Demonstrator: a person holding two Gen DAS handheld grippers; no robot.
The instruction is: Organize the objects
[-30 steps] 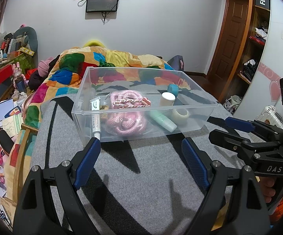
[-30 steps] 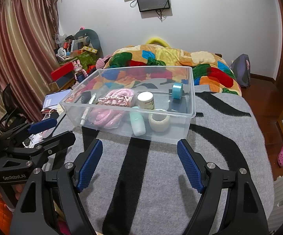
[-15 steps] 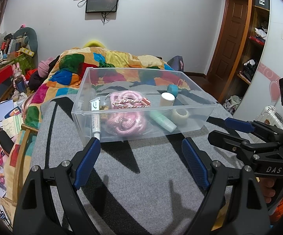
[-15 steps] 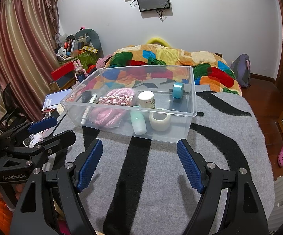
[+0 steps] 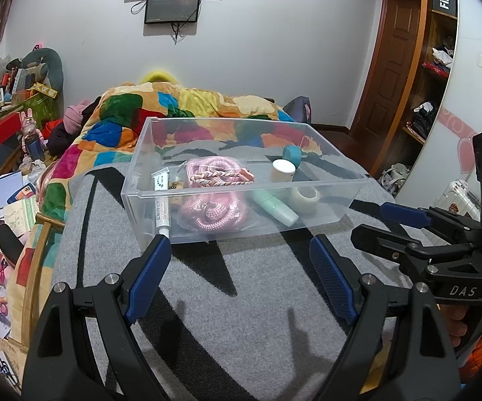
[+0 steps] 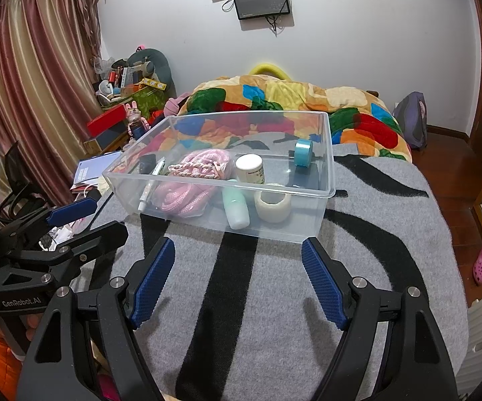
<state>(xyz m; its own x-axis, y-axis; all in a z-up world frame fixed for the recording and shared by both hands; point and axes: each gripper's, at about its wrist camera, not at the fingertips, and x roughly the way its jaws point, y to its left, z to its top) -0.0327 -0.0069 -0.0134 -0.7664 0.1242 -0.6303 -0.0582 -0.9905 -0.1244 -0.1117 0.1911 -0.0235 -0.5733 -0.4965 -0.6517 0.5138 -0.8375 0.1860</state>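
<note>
A clear plastic bin stands on the grey, black-striped blanket. Inside it lie a pink rope, a mint tube, a white tape roll, a white jar, a blue tape roll and a white pen-like tube. My left gripper is open and empty just before the bin's near wall. My right gripper is open and empty too, and it shows in the left wrist view.
A colourful quilt lies behind the bin. Clutter, papers and boxes fill the floor at the bed's left side. A wooden door and shelves stand at the right. My left gripper also shows in the right wrist view.
</note>
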